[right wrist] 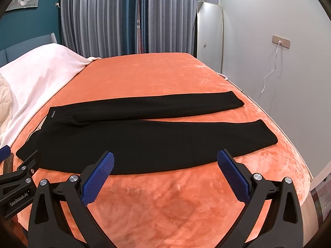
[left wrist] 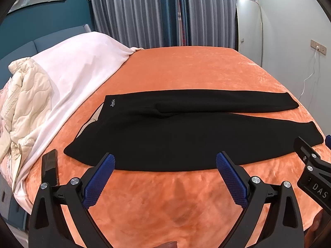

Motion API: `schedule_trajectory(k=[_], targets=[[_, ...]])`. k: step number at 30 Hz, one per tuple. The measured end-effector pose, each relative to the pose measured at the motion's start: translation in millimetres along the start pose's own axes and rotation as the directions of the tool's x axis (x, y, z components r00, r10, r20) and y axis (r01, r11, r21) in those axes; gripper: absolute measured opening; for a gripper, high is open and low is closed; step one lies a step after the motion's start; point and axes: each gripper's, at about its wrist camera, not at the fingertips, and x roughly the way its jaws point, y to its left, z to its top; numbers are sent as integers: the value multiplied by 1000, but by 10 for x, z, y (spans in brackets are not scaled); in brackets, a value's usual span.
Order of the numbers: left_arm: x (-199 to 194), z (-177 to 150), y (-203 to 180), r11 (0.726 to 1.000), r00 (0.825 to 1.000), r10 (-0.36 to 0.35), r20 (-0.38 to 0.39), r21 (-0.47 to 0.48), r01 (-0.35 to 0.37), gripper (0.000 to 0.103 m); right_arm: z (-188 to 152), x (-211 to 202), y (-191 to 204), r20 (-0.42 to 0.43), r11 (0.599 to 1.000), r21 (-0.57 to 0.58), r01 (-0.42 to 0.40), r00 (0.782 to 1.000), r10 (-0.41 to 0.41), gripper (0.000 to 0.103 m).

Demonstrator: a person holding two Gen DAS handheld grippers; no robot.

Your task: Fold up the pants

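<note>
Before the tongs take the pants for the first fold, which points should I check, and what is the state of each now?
1. Left tongs open and holding nothing: ok.
2. Right tongs open and holding nothing: ok.
3. Black pants lie flat on the orange blanket, both legs straight: ok.
4. Near edge of the pants is free to grasp, nothing lying on it: ok.
5. Phone lies beside the waist end, apart from the pants but close: ok, watch it.
6. Drawstring sticks out at the waist: not ok, tuck it in.
</note>
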Motion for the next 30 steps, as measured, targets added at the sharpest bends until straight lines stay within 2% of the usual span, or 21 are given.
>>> schedule_trajectory(k=[30], targets=[[44, 6, -10, 1000, 1000, 5, -10, 4, -5, 96, 3, 64, 51, -12, 1000, 0, -8, 1000, 8, 98]])
